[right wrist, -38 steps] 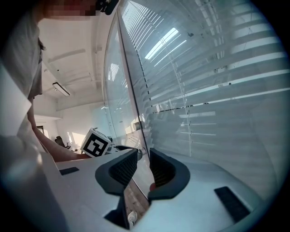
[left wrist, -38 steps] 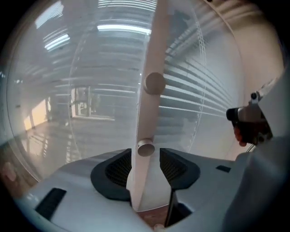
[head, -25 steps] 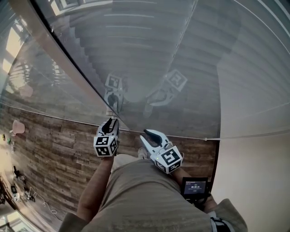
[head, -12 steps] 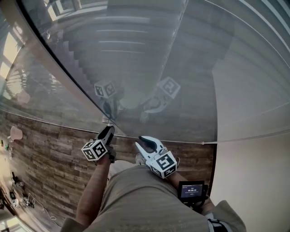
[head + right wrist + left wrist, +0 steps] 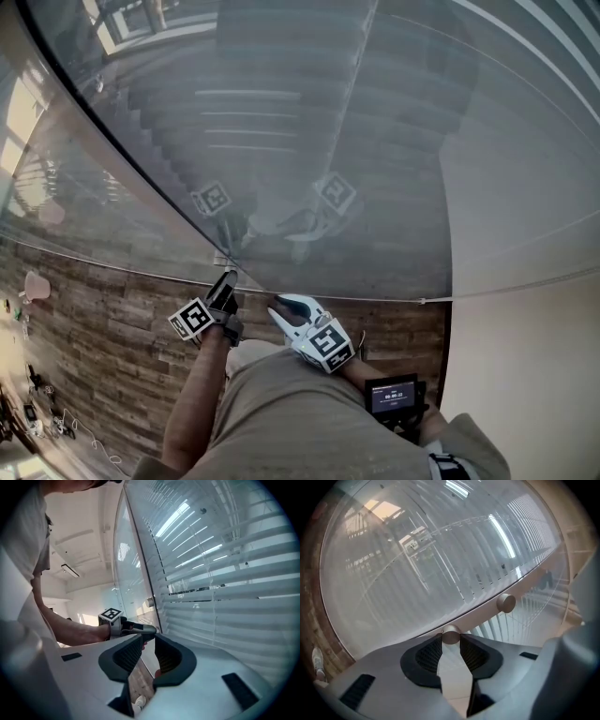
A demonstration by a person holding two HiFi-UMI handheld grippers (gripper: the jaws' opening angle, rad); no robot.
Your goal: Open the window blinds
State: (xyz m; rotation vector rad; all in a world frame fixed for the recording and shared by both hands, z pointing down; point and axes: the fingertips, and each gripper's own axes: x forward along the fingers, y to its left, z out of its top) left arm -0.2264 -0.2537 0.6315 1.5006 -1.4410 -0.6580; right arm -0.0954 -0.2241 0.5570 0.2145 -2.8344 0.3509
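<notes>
though small, knob (image 5: 450, 633) in left hand-held gripper (image 5: 451, 639)

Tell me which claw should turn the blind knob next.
Left. The left claw is closed on the nearer knob beside the blinds. The right claw is open, with nothing between its jaws, and on no knob.

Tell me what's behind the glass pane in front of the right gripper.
Behind the glass pane hang horizontal blind slats, with bright gaps between them. What lies beyond the slats is mostly covered; only thin strips of light show through.
</notes>
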